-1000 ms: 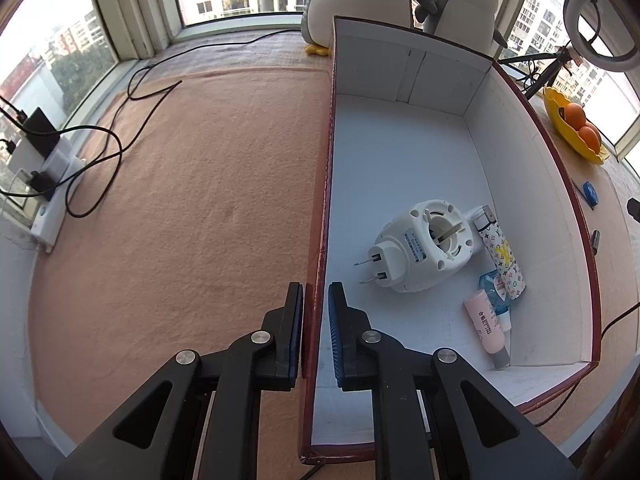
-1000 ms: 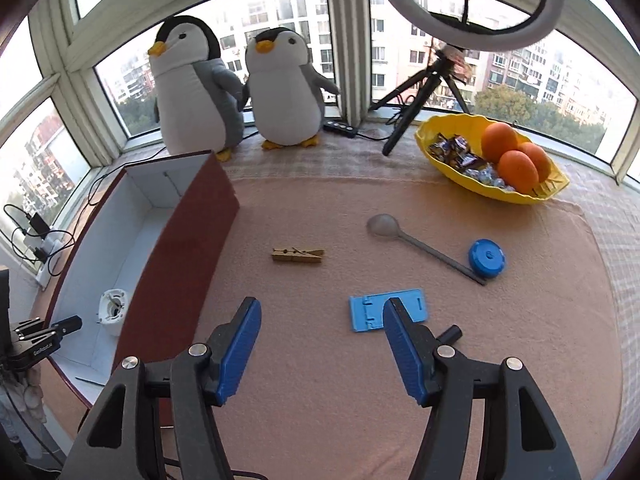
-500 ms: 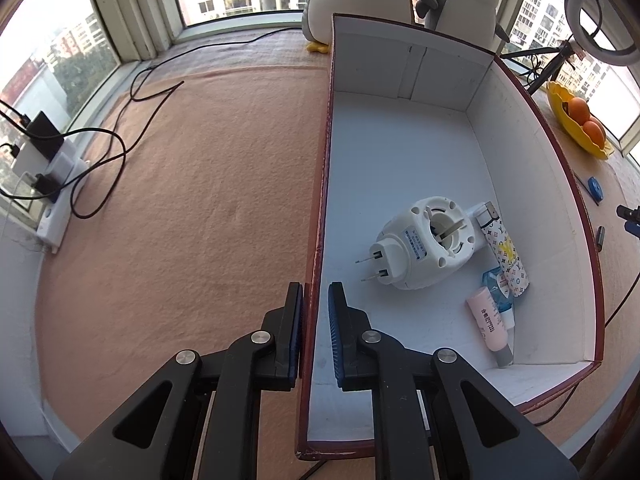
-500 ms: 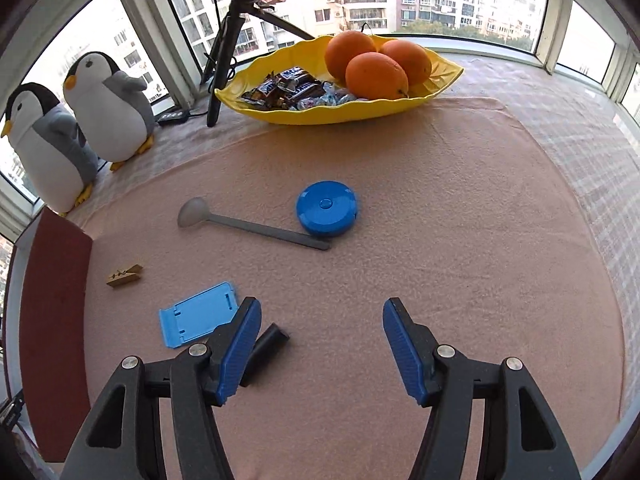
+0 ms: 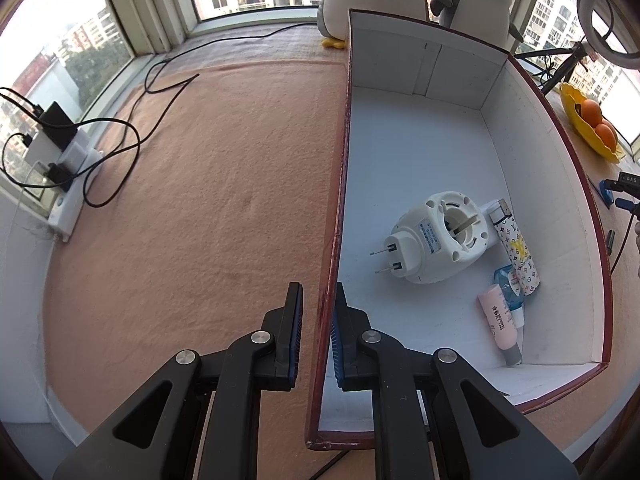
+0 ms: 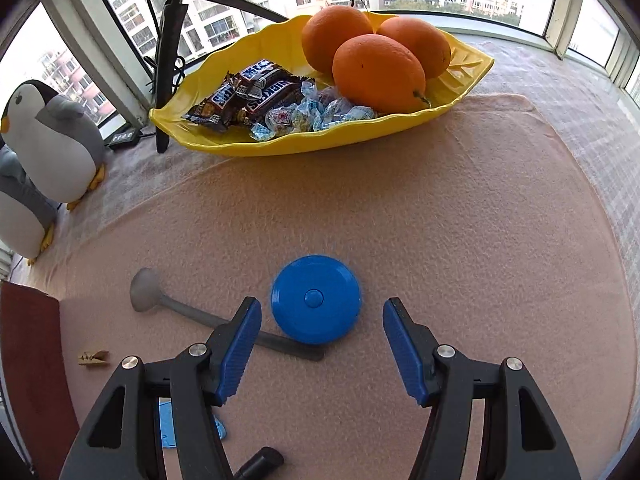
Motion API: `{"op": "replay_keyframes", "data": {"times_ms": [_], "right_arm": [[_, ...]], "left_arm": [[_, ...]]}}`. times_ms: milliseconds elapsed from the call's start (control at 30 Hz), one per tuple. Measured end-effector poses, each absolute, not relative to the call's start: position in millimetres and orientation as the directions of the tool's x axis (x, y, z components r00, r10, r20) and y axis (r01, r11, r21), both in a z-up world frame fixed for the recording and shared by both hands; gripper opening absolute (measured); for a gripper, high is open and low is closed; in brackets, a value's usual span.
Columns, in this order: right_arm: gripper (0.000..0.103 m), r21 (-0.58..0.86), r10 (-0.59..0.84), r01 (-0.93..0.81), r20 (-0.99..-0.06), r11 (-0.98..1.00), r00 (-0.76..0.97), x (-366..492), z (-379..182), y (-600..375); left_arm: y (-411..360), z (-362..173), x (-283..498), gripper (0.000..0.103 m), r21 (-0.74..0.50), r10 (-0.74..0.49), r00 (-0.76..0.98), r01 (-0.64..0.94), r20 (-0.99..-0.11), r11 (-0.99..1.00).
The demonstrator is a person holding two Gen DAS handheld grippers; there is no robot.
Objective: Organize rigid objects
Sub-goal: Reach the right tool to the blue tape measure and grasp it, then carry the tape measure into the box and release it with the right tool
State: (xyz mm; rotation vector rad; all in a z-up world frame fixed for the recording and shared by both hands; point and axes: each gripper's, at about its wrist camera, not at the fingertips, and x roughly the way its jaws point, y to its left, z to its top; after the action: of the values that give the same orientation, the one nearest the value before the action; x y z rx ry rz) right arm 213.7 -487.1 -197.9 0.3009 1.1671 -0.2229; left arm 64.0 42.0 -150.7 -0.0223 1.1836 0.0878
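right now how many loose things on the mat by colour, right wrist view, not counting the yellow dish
blue: 2 (round disc, flat stand)
grey: 1 (spoon)
black: 1 (small cylinder)
wood: 1 (clothespin)
total: 5

Penguins (image 6: 52,144), fruit dish (image 6: 460,76), power strip (image 5: 70,176)

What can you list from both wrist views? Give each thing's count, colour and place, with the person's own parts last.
Box: one, red outside, white inside, on the cloth.
Plug-in device: one, white, in the box.
Tubes: three, patterned, pink, blue, in the box.
Disc: one, blue, on the cloth.
Spoon: one, grey, left of the disc.
Clothespin: one, wooden, near the box.
Bowl: one, yellow, holding oranges and sweets.
Oranges: three.
Penguins: two, by the window.
Left gripper: jaws shut on the box wall.
Right gripper: jaws open, nearer the camera than the disc.
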Motion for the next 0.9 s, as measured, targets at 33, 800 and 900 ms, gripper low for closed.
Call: {"op": "replay_keyframes", "data": {"times_ms": [33, 800, 900], "right_arm": [[0.059, 0.111, -0.018, 0.323, -0.929, 0.94, 0.37, 217, -200, -487], [0.046, 0.024, -0.091, 0.246, -0.891, 0.969, 0.444, 172, -166, -459], [0.046, 0.038, -0.068, 0.206, -0.873, 0.978, 0.482, 165, -147, -443]], "left_arm": [[42, -151, 64, 0.012, 0.03, 0.059, 0.375, -0.083, -0.925, 0.996], [41, -152, 67, 0.012, 0.009, 0.034, 0.39, -0.065, -0.92, 0.998], [40, -153, 68, 0.012, -0.001, 0.021, 0.394, -0.056, -0.919, 0.998]]}}
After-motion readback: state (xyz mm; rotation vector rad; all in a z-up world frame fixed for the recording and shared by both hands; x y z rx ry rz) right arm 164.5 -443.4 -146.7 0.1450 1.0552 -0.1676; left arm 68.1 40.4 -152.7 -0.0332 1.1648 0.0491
